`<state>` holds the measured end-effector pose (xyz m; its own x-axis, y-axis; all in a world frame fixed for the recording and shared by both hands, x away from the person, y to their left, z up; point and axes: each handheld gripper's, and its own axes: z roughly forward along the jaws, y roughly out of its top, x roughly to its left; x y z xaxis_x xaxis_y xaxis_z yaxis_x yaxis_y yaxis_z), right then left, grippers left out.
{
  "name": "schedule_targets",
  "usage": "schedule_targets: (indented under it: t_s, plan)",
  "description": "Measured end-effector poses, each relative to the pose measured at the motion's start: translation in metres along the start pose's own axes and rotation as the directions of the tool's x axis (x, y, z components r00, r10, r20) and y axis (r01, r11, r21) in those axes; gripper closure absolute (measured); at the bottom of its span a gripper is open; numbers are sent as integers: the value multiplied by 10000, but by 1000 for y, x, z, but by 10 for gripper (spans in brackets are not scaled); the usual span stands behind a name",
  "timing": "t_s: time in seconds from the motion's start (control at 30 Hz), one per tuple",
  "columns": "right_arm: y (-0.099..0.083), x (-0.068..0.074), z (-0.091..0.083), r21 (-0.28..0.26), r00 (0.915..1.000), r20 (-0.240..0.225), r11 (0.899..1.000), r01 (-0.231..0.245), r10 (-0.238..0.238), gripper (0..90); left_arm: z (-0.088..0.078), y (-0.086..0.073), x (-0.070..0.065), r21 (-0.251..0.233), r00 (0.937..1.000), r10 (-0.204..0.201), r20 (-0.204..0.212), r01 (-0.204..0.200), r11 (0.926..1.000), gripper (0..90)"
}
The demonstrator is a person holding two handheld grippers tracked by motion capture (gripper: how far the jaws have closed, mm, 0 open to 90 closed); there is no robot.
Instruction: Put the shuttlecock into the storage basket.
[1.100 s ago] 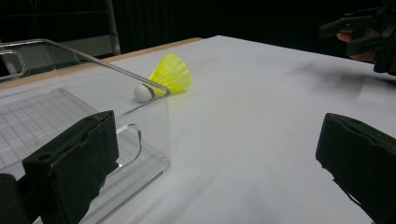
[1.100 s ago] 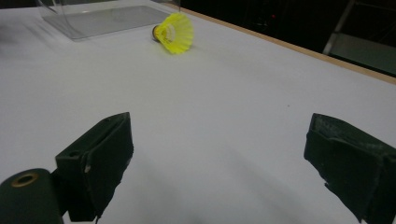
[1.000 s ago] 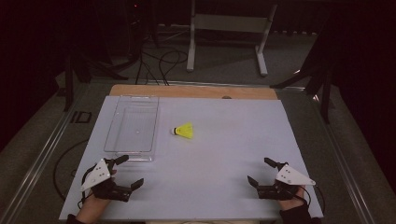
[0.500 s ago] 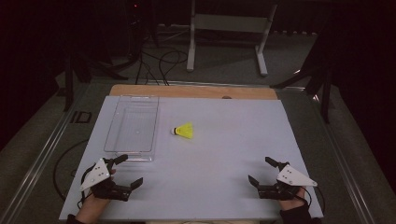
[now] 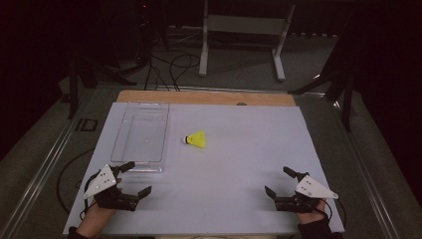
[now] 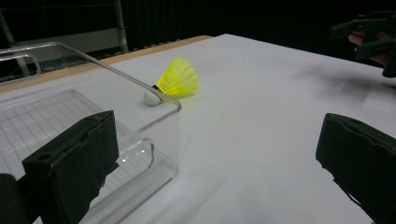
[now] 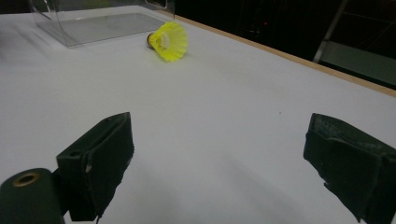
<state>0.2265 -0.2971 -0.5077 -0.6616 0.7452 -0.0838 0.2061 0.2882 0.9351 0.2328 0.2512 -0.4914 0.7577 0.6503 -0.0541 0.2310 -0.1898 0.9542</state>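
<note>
In the high view, the left gripper [image 5: 133,178] and the right gripper [image 5: 278,181] rest near the table's [image 5: 239,164] front edge, jaws spread wide, holding nothing. Against the frames from 1 second and 0.5 seconds ago, nothing has visibly shifted, so the pick-up likely has not begun. The yellow shuttlecock [image 5: 197,139] lies on its side just right of the clear tray [image 5: 141,133].

The left gripper view shows the shuttlecock's white cork beside the tray wall.

The right gripper view shows its open skirt facing the camera.
</note>
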Motion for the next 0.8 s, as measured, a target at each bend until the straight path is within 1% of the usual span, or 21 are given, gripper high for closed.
schedule_targets:
  t_s: [0.07,0.1,0.23,0.3,0.33,0.37,0.47,0.53,0.73,0.8]
  plan:
    - [0,0,0,-9,10000,-19,10000,12,-12,85,-2,5,1,-22,10000,50,-35,-50,10000,0]
    - [0,0,0,-9,10000,-19,10000,12,-12,85,-3,8,1,-57,10000,55,52,-54,10000,0]
    - [1,1,0,-21,10000,-7,10000,38,-38,85,-6,22,2,-229,9998,143,156,-140,9996,0]
    - [1,0,0,-32,10000,-23,10000,41,-41,85,-6,29,3,-206,9995,229,240,-224,9995,0]
    - [1,0,0,-27,10000,-8,10000,42,-42,85,-6,37,3,-179,9992,294,288,-289,9994,0]
    - [1,0,0,-23,10000,-8,10000,39,-39,85,-6,37,3,-179,9992,294,288,-289,9994,0]
    - [1,0,0,-33,10000,-28,10000,30,-30,85,-6,49,6,-189,9985,308,446,-300,9994,0]
    - [1,0,0,-17,10000,-39,10000,46,-47,85,-4,55,7,-126,9981,330,513,-324,9994,0]
    - [1,0,0,-35,10000,-85,10000,39,-39,85,4,74,7,138,9943,682,823,-696,9975,0]
    - [1,0,0,-17,10000,-82,10000,28,-28,85,7,79,7,185,9932,737,903,-757,9970,0]
